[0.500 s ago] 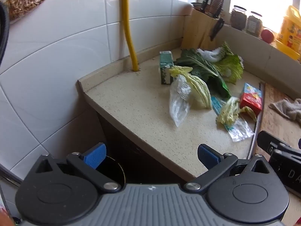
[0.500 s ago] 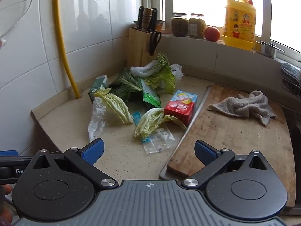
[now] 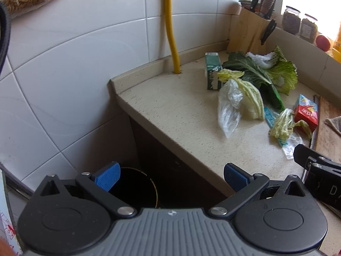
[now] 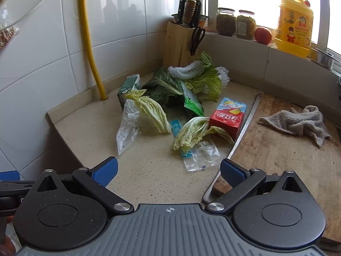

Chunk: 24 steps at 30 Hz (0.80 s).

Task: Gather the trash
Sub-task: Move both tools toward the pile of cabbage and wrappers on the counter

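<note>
A speckled beige stone counter (image 4: 149, 177) in a white-tiled kitchen corner carries leafy trash ahead of both grippers' blue-padded fingers (image 4: 106, 171), spread wide and empty.

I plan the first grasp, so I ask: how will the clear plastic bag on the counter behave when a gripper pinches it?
The clear plastic bag looks thin and crumpled, so it is probably floppy and very light. A cabbage leaf lies against it and may shift when it is lifted. The glossy film could slip between the pads.
</note>
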Each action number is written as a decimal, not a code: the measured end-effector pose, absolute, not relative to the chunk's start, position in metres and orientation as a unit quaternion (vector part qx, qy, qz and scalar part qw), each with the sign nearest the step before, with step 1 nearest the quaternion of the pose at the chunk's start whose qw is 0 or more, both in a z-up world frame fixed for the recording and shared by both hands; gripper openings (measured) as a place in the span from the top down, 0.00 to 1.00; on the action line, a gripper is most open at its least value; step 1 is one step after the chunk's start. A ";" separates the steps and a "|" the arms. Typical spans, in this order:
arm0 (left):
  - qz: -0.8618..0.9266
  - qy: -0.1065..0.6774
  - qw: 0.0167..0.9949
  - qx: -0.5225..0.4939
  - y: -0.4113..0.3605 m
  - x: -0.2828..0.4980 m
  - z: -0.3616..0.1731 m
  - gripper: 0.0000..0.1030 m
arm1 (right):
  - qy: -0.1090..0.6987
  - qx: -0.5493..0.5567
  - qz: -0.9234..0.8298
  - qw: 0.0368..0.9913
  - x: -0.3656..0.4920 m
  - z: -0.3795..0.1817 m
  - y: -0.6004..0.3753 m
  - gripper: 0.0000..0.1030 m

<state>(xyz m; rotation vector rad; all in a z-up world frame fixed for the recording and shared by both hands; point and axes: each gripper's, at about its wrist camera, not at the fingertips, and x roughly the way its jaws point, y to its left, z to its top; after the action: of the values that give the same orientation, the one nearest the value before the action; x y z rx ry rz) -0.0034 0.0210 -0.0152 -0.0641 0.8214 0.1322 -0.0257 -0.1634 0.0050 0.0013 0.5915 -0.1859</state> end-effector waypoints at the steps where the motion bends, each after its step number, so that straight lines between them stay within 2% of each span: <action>1: 0.067 0.402 0.913 -0.032 0.022 -0.004 -0.017 0.02 | 0.293 0.000 -0.089 0.952 -0.025 0.004 -0.162 0.00; 24: 0.105 0.419 0.901 -0.044 0.042 0.004 -0.033 0.02 | 0.323 -0.021 -0.052 0.945 0.004 -0.007 -0.148 0.00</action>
<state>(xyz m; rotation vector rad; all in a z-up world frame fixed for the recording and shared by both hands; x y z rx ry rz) 0.0040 0.0420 -0.0331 -0.0920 0.8673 0.2171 0.0044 -0.1482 -0.0072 -0.0429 0.6580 -0.1050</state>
